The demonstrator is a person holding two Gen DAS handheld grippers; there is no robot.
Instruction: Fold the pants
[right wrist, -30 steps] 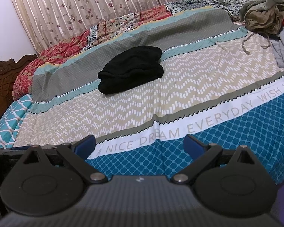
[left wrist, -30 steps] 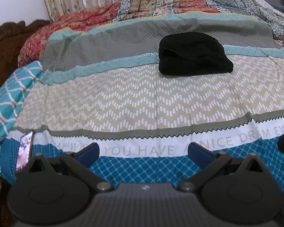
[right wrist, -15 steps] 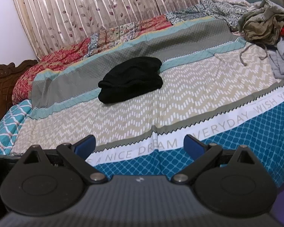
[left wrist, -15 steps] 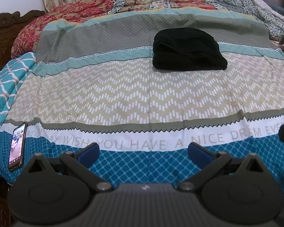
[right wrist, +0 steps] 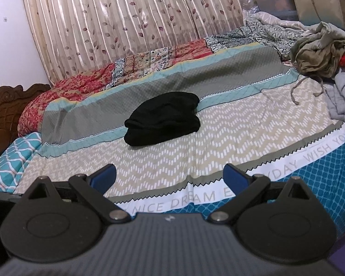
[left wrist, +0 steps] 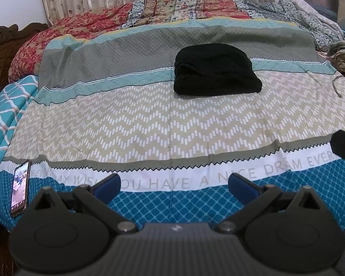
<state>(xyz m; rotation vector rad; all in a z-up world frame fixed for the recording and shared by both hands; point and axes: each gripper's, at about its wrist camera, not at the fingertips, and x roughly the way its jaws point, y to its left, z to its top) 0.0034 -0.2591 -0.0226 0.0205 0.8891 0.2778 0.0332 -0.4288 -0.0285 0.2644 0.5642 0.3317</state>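
The pants point(left wrist: 215, 71) are showing plain black. The bedsheet point(left wrist: 149, 124) is running in bands — grey, teal, beige with white zigzags, white with grey lettering, blue lattice. The curtain point(right wrist: 126, 23) is showing beige stripes with dark leaves — the quilt point(right wrist: 80, 85) red florals.

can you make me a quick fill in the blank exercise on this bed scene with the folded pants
1. The folded pants are ____ in colour.
2. Both the left gripper and the right gripper have their jaws ____.
3. A phone lies near the bed's ____ edge in the left wrist view.
4. The printed band on the bedsheet includes the word NICE followed by ____.

Missing words: black; open; left; DREAM
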